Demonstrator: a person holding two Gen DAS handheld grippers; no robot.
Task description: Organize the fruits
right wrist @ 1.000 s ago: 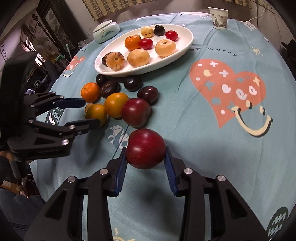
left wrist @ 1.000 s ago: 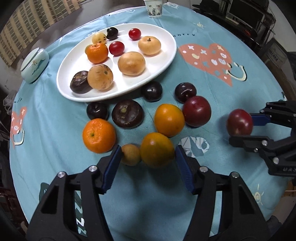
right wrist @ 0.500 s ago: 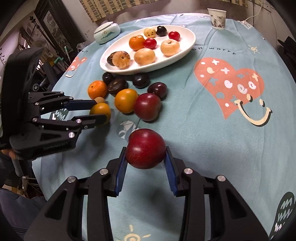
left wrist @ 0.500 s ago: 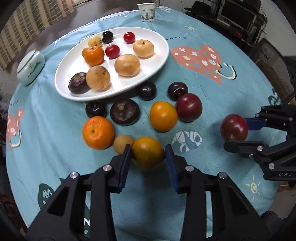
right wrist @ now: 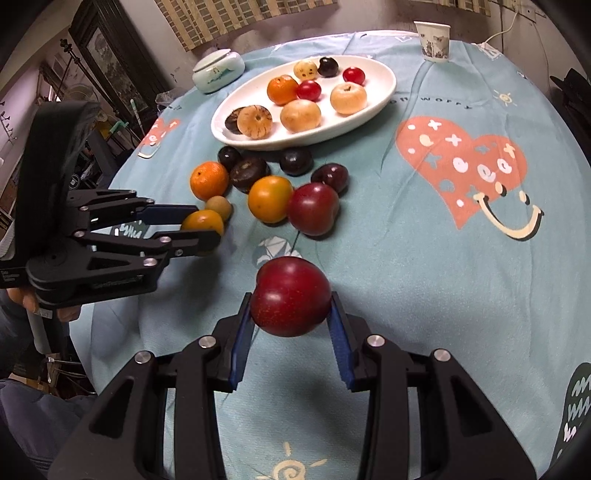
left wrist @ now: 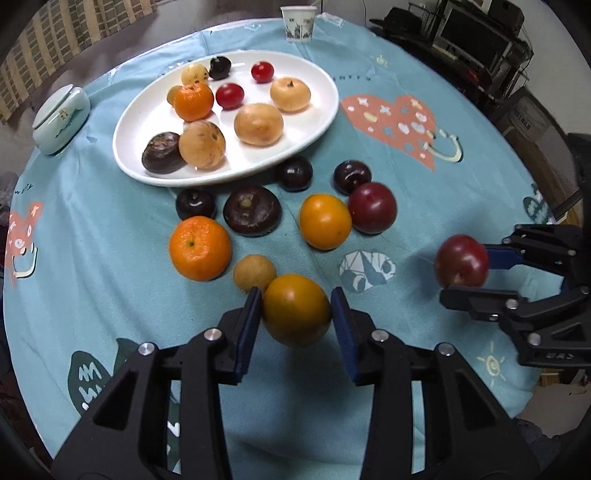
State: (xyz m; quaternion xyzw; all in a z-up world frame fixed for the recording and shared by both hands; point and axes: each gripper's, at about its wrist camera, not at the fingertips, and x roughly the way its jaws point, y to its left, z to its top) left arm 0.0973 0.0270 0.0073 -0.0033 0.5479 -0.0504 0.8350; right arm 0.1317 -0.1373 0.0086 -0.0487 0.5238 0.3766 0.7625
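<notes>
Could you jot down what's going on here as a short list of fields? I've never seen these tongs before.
Setting: round table with a blue cloth
Left tongs: shut on an orange fruit
Right tongs: shut on a red plum
White plate: holds nine fruits, among them a mandarin
Loose on the cloth: eight fruits below the plate, including a second red plum
Other things: paper cup and lidded pale jar
</notes>
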